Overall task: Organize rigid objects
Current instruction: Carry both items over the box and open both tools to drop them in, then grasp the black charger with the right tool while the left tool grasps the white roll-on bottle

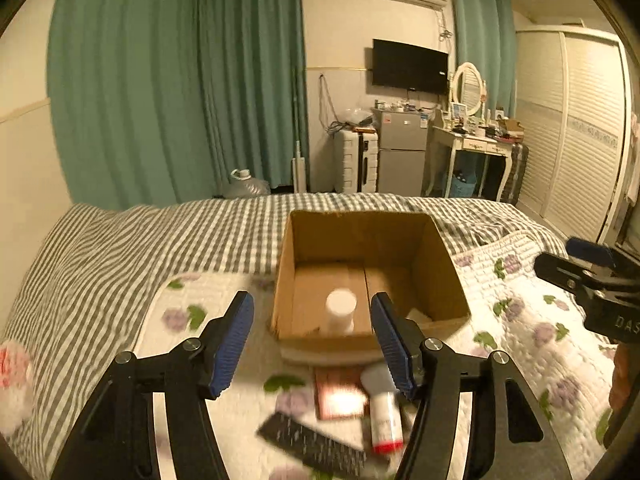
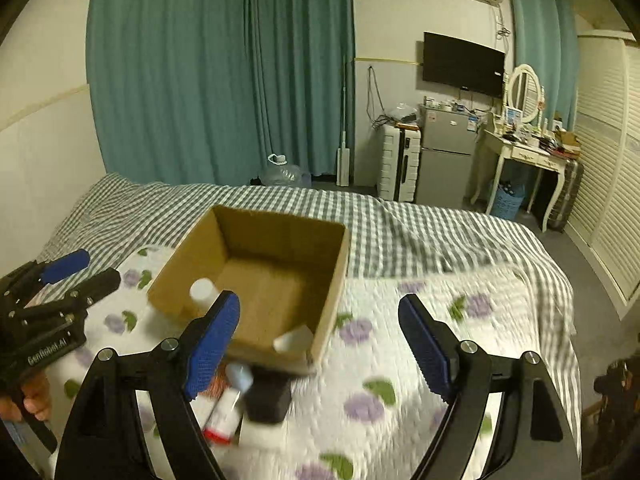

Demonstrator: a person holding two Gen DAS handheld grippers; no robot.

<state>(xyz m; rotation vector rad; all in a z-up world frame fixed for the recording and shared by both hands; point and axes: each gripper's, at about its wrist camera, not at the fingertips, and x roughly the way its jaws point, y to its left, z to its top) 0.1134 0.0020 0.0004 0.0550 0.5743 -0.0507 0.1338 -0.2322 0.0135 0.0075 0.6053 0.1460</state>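
An open cardboard box (image 1: 436, 264) sits on the bed; it also shows in the right wrist view (image 2: 192, 256). A white bottle (image 1: 340, 312) stands inside it, seen too in the right wrist view (image 2: 204, 292). A white item (image 2: 294, 340) lies in the box's near corner. My left gripper (image 1: 314, 344) is open and empty just in front of the box. Below it lie a white tube with a red end (image 1: 384, 412), a black remote (image 1: 312, 440) and a reddish flat packet (image 1: 340, 396). My right gripper (image 2: 320, 348) is open and empty over the box's near right corner.
The bed has a floral quilt (image 2: 400, 380) over a grey checked sheet (image 1: 120, 248). A red-and-white soft item (image 1: 12, 380) lies at the left edge. Beyond the bed stand a fridge (image 1: 402, 152), a suitcase, a dressing table and green curtains.
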